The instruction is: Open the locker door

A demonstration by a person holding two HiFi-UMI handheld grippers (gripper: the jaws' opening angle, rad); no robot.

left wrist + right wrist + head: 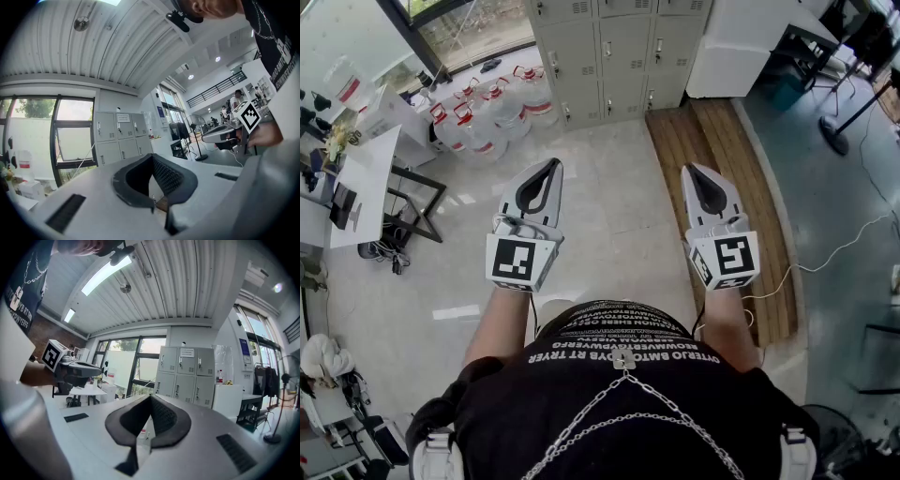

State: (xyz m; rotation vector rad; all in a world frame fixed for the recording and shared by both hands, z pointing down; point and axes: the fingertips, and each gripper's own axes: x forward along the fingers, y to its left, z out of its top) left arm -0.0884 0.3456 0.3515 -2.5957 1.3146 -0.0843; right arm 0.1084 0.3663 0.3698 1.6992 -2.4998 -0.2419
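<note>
The grey lockers (pixel 609 56) stand against the far wall, several steps ahead of me, with all doors shut. They also show in the left gripper view as the lockers (pixel 119 138) and in the right gripper view as the lockers (pixel 185 376). My left gripper (pixel 550 166) and right gripper (pixel 695 172) are held side by side in front of my chest, pointing toward them. The jaws of the left gripper (pixel 152 158) meet at the tip with nothing between them. The right gripper (pixel 151 398) is also shut and holds nothing.
Several water jugs (pixel 492 108) stand on the floor left of the lockers. A white desk (pixel 366 183) is at the left, a wooden platform (pixel 722 159) and a white cabinet (pixel 736 47) at the right. A fan stand (pixel 844 131) and a cable (pixel 844 248) lie farther right.
</note>
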